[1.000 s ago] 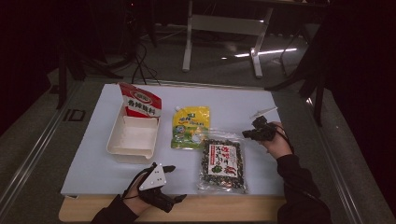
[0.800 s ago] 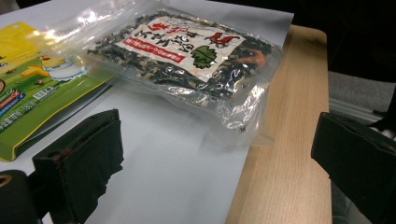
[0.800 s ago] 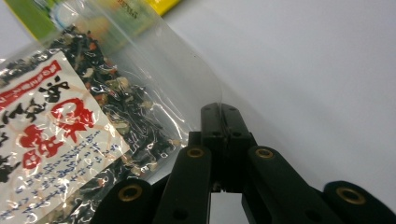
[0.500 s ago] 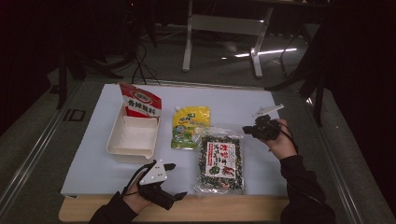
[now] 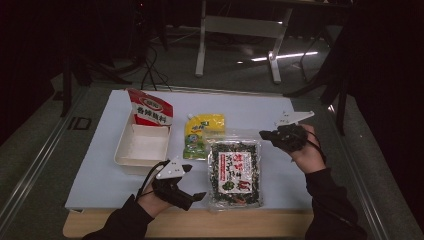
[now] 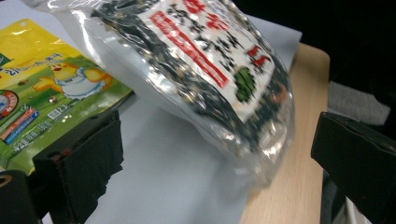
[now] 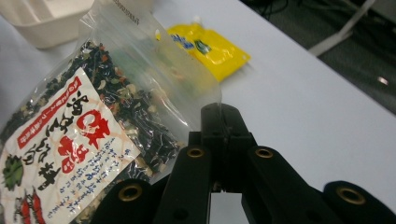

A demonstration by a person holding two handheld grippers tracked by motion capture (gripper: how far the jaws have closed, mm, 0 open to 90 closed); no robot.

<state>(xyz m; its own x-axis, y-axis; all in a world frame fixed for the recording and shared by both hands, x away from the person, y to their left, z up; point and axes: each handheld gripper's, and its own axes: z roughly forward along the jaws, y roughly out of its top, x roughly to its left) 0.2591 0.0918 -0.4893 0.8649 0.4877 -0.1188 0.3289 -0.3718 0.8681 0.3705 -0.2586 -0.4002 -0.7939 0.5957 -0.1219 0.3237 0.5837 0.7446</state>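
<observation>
Two tongs: one in each of my hands, both low over the worktop (image 5: 280,107).
Worktop: pale sheet on a wooden top, wood bare along my edge; black rails run down both sides.
Room: dark, grey floor, a white frame (image 5: 240,30) standing beyond the far edge, cables on the floor at far left.
Tray (image 5: 142,145): white, open, left of centre, a red and white packet (image 5: 149,108) leaning at its far end.
Yellow pouch (image 5: 202,131): flat just right of the tray; its near right corner lies under the seaweed bag.
Seaweed bag (image 5: 235,172): clear plastic, dark flakes, white label with red print, near the middle and reaching my edge of the worktop.
Left tongs (image 5: 192,197): jaws wide apart, gripping nothing, at the near left corner of the seaweed bag; in the left gripper view the bag's end bulges between the two jaws, and I cannot tell if either touches it.
Right tongs (image 5: 265,135): jaws closed together at the far right corner of the seaweed bag; in the right gripper view the tips meet on the clear top edge of the bag (image 7: 116,107), pinching it.
</observation>
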